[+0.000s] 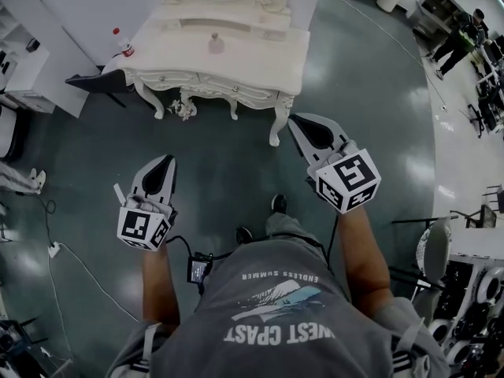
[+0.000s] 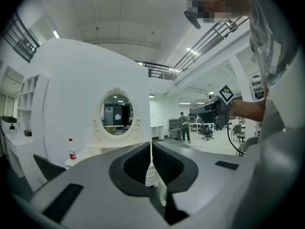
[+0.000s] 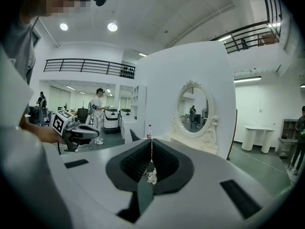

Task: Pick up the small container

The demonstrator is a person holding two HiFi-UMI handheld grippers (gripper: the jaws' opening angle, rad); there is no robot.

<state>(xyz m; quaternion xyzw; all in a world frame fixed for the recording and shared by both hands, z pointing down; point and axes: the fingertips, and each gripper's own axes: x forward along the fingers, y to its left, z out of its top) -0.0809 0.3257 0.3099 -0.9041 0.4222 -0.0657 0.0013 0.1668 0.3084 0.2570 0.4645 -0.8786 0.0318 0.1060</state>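
The small container, a pale little jar, stands on top of the white vanity table ahead of me, below its oval mirror. A red-capped bottle stands at the table's left end. My left gripper hovers over the floor well short of the table, jaws shut and empty. My right gripper is higher and closer, near the table's right front leg, also shut with nothing in it. I cannot make out the container in either gripper view. Each gripper view shows the other gripper: the right gripper and the left gripper.
A black chair sits left of the vanity. Crumpled white material lies under the table. Cables trail on the dark floor at left. A round-backed chair and racks stand at right. People stand far back right.
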